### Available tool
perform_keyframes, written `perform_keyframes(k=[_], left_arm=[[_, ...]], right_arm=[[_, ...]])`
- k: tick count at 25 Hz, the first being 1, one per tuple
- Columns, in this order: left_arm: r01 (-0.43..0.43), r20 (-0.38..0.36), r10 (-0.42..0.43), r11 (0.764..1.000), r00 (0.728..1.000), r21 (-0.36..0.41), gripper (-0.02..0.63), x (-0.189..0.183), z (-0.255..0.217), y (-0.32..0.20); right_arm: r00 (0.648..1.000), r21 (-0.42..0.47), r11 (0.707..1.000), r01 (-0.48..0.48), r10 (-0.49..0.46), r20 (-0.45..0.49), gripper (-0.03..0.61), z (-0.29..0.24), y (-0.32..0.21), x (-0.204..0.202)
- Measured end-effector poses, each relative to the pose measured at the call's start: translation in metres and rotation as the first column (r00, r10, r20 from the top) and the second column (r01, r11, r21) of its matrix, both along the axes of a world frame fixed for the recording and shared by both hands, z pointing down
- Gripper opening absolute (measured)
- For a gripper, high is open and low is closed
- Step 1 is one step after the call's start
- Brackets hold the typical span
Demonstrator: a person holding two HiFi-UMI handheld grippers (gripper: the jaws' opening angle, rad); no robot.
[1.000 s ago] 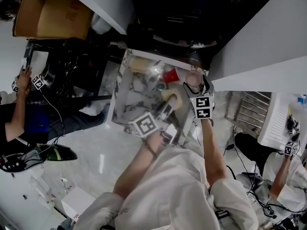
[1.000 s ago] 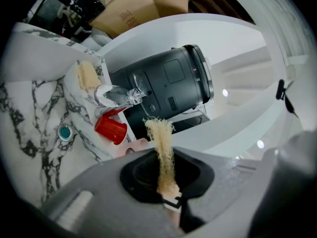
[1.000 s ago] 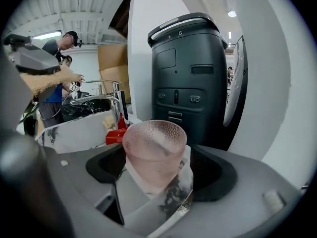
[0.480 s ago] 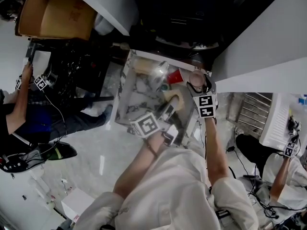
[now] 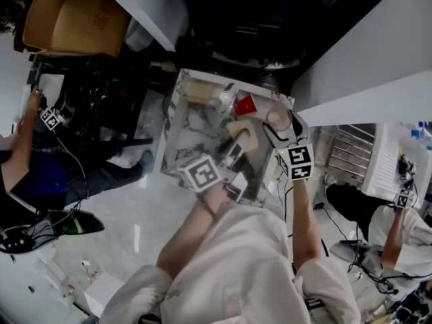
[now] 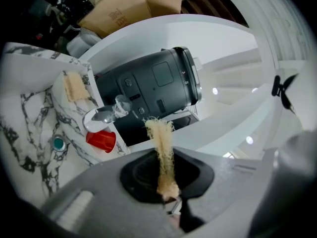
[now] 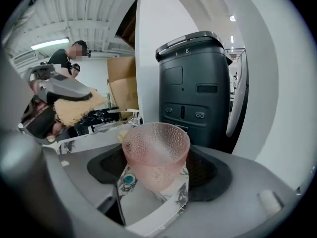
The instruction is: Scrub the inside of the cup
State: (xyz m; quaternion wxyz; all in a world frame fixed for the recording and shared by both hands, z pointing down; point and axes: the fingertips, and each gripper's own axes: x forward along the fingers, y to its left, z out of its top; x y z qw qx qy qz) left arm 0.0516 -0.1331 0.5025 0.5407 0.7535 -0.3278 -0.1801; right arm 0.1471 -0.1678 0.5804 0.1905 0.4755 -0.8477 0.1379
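Observation:
A pink dimpled glass cup (image 7: 156,152) sits upright between the jaws of my right gripper (image 7: 156,185), which is shut on its lower part. In the head view the cup (image 5: 277,118) is at the marble table's right corner, ahead of my right gripper (image 5: 281,132). My left gripper (image 6: 168,195) is shut on a tan loofah scrubber (image 6: 161,150) that sticks up out of the jaws. The scrubber (image 5: 242,137) hangs over the table, left of the cup and apart from it, with my left gripper (image 5: 235,150) behind it. From the right gripper view, the scrubber (image 7: 74,107) is up at the left.
On the marble table (image 5: 192,130) stand a red cup (image 5: 244,105), a clear glass (image 5: 226,96), a tan sponge (image 5: 200,92) and a small teal disc (image 6: 58,143). A big dark grey appliance (image 7: 198,83) stands beyond the table. Other people work at the left and right edges.
My right gripper has carried the pink cup a little to the right, away from the scrubber. The left gripper has stayed nearly where it was over the table.

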Motion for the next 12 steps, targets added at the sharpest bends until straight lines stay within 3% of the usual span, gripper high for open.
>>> perform_keyframes(k=[4,12], left_arm=[[-0.031,0.006,0.031,0.999,1.0,0.027,0.023,-0.011,-0.019,0.004],[-0.08,-0.099,0.092,0.99,0.991,0.114,0.023,-0.016,-0.078,0.008]], right_arm=[[0.999,0.04,0.999,0.035,-0.035,0.018,0.368,-0.037,0.021,-0.012],[0.991,0.11,0.986,0.122,-0.127,0.034,0.368,-0.092,0.056,-0.033]])
